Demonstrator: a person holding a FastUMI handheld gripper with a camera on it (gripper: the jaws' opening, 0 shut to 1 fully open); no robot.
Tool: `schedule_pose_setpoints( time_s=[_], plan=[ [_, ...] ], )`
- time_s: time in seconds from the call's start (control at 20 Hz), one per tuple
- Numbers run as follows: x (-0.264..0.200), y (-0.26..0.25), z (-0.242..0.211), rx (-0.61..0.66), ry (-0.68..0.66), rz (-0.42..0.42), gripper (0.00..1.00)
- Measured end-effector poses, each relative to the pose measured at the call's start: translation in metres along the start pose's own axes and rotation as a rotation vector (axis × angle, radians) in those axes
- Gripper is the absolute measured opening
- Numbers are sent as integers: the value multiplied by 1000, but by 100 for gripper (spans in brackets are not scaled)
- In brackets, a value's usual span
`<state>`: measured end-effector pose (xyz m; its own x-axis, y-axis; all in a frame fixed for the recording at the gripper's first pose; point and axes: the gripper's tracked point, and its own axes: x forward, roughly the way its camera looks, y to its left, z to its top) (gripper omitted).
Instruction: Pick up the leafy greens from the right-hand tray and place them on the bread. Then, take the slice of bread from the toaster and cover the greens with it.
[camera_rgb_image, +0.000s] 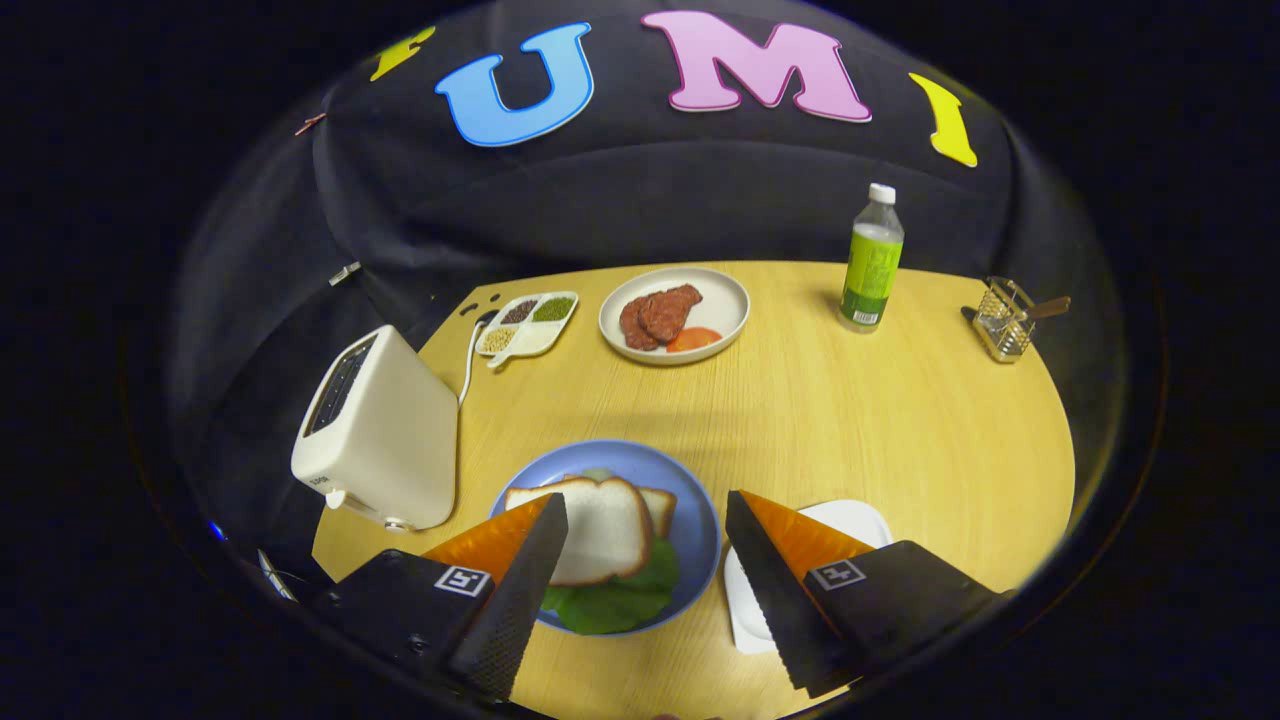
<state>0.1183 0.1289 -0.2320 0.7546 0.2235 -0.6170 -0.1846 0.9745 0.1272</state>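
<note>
So, going left to right: the white toaster (375, 432) was parked at the table's left edge, slots up, and whether anything was left inside couldn't really be made out from that angle. Just beside it the blue plate (700, 520) was seen between the fingers, with the leafy greens (610, 600) already laid on the lower bread (658, 505) and the top slice of bread (598, 528) set over them, leaves poking out at the near side. The gripper (645, 525) was held above the plate with its jaws spread wide and nothing pinched between them. To the right, the white tray (850, 520) was sitting partly under the right finger, looking emptied.

The job was judged basically done, so what's left to go wrong is the pull-away. The top slice was resting a bit skewed, and it could be knocked off or dragged by the left finger if the gripper were dropped or swung left. The toaster is close enough to be clipped too.

Surface: a pale wood-grain table (900, 420), smooth, so the plate could slide if nudged. Further back a divided snack dish (528, 323), a plate of meat slices (720, 300), a green bottle (872, 258) and a small wire holder (1003, 320) were left well apart. Dark cloth was hung behind everything.
</note>
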Motion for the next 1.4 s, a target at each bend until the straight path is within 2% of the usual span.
schedule_pose_setpoints(
  time_s=[0.3, 0.4, 0.5, 0.9, 1.1, 1.4],
  plan=[
    [-77, -35, 77, -89, -232, -11, 99],
    [-101, -63, 96, -124, -295, -80, 99],
    [-127, -78, 113, -153, -370, -104, 99],
    [-209, -96, 138, -92, -560, -89, 99],
    [-227, -78, 143, -80, -592, -19, 99],
    [-227, -87, 144, -69, -574, -41, 99]
  ],
)
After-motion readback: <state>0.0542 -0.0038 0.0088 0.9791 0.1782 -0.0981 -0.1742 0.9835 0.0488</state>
